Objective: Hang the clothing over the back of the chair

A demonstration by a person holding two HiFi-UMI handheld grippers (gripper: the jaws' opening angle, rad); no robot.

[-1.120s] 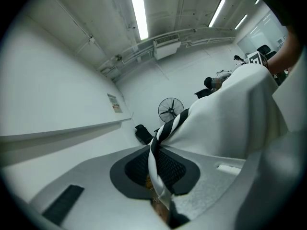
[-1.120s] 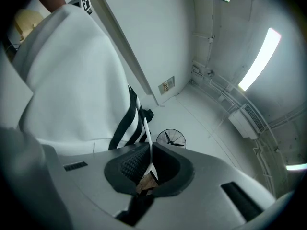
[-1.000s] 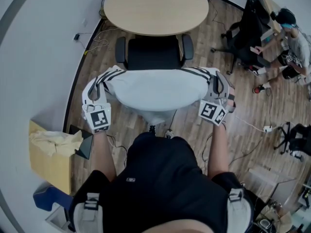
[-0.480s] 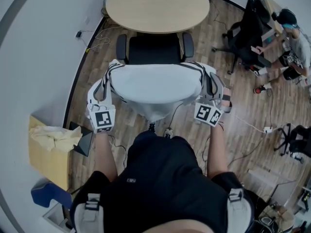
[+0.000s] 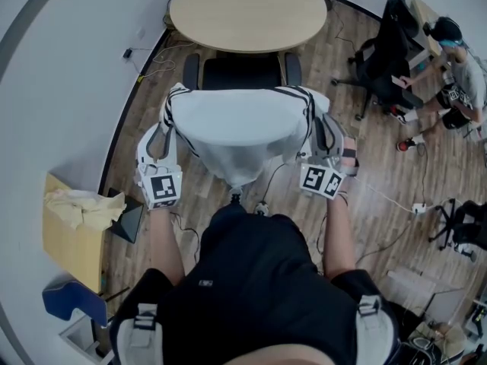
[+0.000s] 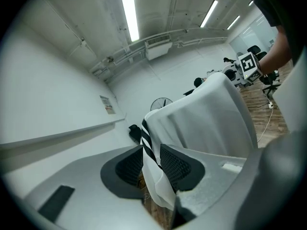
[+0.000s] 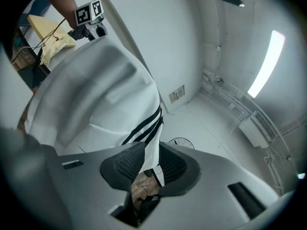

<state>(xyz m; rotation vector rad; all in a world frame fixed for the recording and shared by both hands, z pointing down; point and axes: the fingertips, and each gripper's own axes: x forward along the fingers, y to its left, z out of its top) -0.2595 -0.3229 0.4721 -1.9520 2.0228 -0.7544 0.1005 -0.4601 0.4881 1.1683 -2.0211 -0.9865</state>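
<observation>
Holding white clothing (image 5: 234, 131) spread wide at the chair (image 5: 242, 73)
Left gripper (image 6: 152, 163) and right gripper (image 7: 146, 163) fingers each clamp a black-striped edge

Wood-plank floor (image 5: 388, 143): round table (image 5: 247, 10) top centre, black chair (image 5: 242, 73) just below, cardboard box (image 5: 72, 242) lower left.

No print can be read. A small wall notice (image 6: 108, 104), left of centre in the left gripper view, is too small to make out. The marker cubes (image 5: 161, 188) on the left gripper (image 5: 169, 120) and right gripper (image 5: 319, 126) bear only black-and-white square patterns.
</observation>
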